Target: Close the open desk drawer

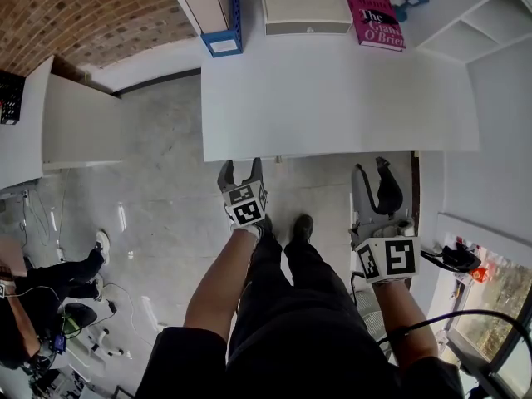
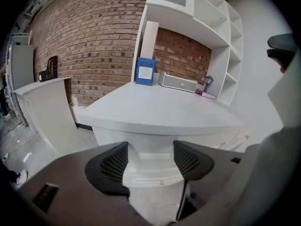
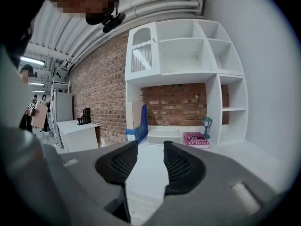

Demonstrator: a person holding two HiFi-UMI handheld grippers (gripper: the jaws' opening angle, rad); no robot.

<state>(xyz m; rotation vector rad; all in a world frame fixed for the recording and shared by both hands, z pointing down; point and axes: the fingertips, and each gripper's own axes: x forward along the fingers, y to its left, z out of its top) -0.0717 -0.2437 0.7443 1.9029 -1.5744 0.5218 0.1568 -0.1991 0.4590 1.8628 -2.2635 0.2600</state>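
The drawer point(image 2: 150, 174) shows in the left gripper view as a white front under the top of the white desk point(image 1: 332, 90), straight ahead of my left gripper point(image 1: 241, 169) and framed by its 2 jaws. It stands a little proud of the panel above it; how far it is pulled out I cannot tell. From the head view only a thin pale strip shows below the desk's near edge.

My left gripper is released, its jaws spread with nothing gripped, tilted down toward the drawer front and just short of the desk edge. My right gripper point(image 1: 371, 168) hangs off to the right, near the desk's near right corner. Its jaws are also apart and empty, aimed across the desk top.

At the back of the desk, from left to right, stand a blue file holder point(image 1: 223, 15), a low white tray point(image 1: 306, 11), a pink book point(image 1: 375, 17) lying flat and a small teal lantern point(image 1: 411, 1). A white shelf unit point(image 1: 486, 23) rises at the right, a brick wall point(image 1: 75, 15) runs behind, and 1 more white desk point(image 1: 50, 123) stands well apart at the left. My shoes point(image 1: 302, 225) rest on the grey floor point(image 1: 158, 181) below.
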